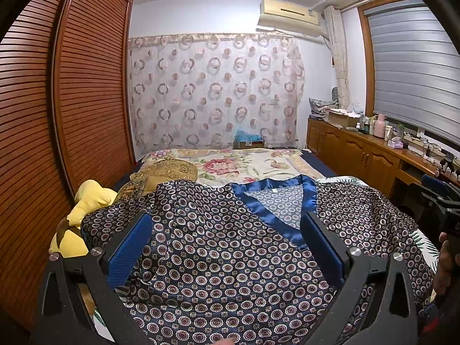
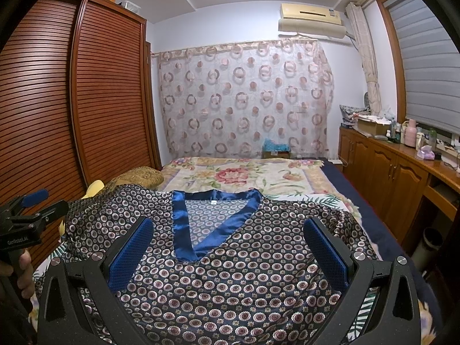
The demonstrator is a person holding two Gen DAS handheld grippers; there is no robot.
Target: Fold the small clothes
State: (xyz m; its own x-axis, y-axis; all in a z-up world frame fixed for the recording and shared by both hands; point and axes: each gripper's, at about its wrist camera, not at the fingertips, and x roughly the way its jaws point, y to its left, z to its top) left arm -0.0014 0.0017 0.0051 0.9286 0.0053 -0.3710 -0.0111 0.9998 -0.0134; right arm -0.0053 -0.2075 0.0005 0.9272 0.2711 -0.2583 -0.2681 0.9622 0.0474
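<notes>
A: The left gripper, seen from its own wrist camera, hangs over the patterned top with its jaws spread wide and nothing between the blue pads. Why do you think it sits there?

B: I'd judge it is lined up for a first grab. The top lies spread flat on the bed, front up, its blue satin neckline pointing away from the camera, and the gripper is left of that neckline, above the chest on the sleeve side. The yellow plush toy and gold cushion lie just beyond the top's left sleeve.

A: And the right edge of that view?

B: The other tool and a bit of the hand holding it, beside the top's right side.

A: From the right wrist camera, then?

B: The right gripper is likewise wide open and empty, centred just below the neckline's V, over the top's chest. The garment tag shows inside the collar. At the left edge the left gripper pokes in by the top's left sleeve; from here I cannot tell its opening.

A: So no fold has begun?

B: Judging by the flat, unfolded cloth, no. Satin looks slippery, so a grip on a sleeve or hem edge may slide.
</notes>
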